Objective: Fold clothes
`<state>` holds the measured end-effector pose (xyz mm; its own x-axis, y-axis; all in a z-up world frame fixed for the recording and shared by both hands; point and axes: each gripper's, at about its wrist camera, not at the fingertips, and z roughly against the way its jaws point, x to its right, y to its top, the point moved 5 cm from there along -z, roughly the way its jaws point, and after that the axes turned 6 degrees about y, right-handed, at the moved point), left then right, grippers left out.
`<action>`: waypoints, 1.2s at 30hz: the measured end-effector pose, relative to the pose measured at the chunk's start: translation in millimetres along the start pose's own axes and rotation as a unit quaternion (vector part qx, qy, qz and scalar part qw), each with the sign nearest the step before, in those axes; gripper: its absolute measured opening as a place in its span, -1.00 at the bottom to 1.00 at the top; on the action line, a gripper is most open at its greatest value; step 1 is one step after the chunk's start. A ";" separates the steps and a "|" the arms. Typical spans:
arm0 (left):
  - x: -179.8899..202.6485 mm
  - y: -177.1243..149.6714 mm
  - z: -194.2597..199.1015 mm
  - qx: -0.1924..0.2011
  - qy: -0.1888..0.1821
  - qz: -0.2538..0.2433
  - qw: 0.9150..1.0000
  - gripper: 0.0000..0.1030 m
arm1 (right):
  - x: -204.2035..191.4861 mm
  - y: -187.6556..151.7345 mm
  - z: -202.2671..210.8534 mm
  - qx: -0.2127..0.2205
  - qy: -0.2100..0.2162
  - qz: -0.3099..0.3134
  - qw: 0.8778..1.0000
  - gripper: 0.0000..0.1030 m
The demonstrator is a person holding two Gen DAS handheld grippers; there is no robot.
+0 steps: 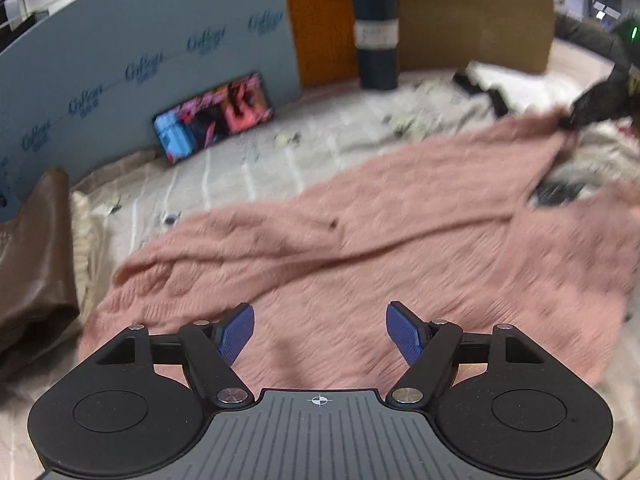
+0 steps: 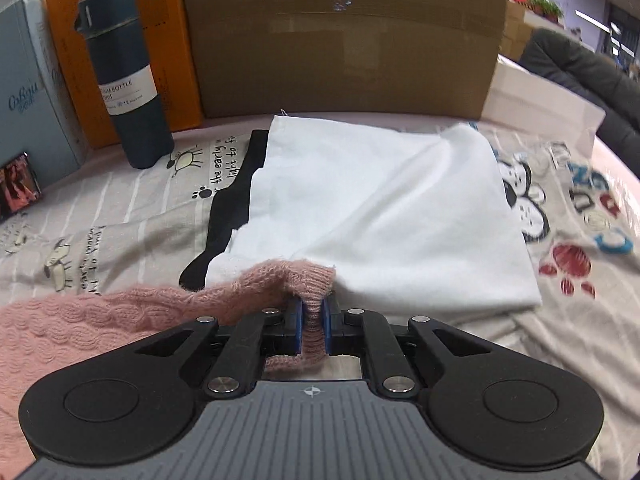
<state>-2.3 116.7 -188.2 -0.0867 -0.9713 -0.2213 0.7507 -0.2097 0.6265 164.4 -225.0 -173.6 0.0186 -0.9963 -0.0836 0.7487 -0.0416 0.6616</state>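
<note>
Left wrist view: left hand-held gripper (image 1: 320,330) spread wide, blue pads (image 1: 236,334) holding nothing, hovering over the near hem end of a pink knit sweater (image 1: 360,248). Sweater spread out on a printed bed sheet (image 1: 248,160), long axis running from just under this gripper, near left, away to the far right. Right hand-held gripper (image 1: 592,108) seen there as a dark shape at the sweater's far tip. Motion blur throughout. Dark bottle (image 1: 376,28) standing at the back against cardboard; a phone (image 1: 216,116) leaning on a blue box.

Right wrist view: right hand-held gripper (image 2: 312,320) closed tight on the ribbed end of the pink sweater, probably a cuff, knit bunched between the pads. Rest of the sweater trailing away to the left and behind. Directly ahead, a folded white garment (image 2: 380,208) lying on a black garment (image 2: 228,208), the pinched cuff just touching the white one's near edge.

Judgement: sleeve stretched out along the sweater's long axis, so any fold turns on carrying that held end back leftward over the body. Left gripper nearer the hem, free to pin or pinch there. Sweater not yet a neat packet.
</note>
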 end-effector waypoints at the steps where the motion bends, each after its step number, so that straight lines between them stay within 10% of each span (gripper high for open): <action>1: -2.5 -0.9 0.7 0.002 0.001 0.003 1.000 0.45 | -1.2 0.0 -4.7 -0.007 -0.006 0.002 1.000 -0.78; 4: -10.9 -1.9 8.8 0.012 0.001 0.009 1.000 0.45 | -1.3 -0.3 -3.9 -0.012 -0.012 -0.002 1.000 -0.65; 7: -20.3 -5.8 28.1 0.024 0.000 -0.001 1.000 0.45 | 6.7 -2.0 12.2 -0.006 -0.014 -0.019 1.000 0.14; 16: -6.2 -46.2 61.1 -0.020 -0.011 -0.143 0.989 0.73 | 35.4 -50.9 75.2 -0.073 0.065 -0.131 0.986 0.31; 21: 4.4 -70.3 76.6 -0.050 -0.018 -0.229 0.972 0.73 | -13.0 -87.3 94.3 -0.093 0.105 0.097 0.985 0.34; 27: 13.3 -90.1 75.4 -0.056 0.025 -0.297 0.953 0.73 | -67.7 -129.1 111.0 -0.102 0.135 0.351 0.921 0.56; 36: 17.0 -87.0 58.1 0.000 0.050 -0.298 0.953 0.76 | -122.6 -164.1 107.5 -0.040 0.138 0.576 0.805 0.48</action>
<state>-107.0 112.0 -203.1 -0.4347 -0.6640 -0.6084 0.5878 -0.7210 0.3669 -32.0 -104.1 -191.8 0.8687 -0.3159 0.3815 0.1702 0.9137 0.3691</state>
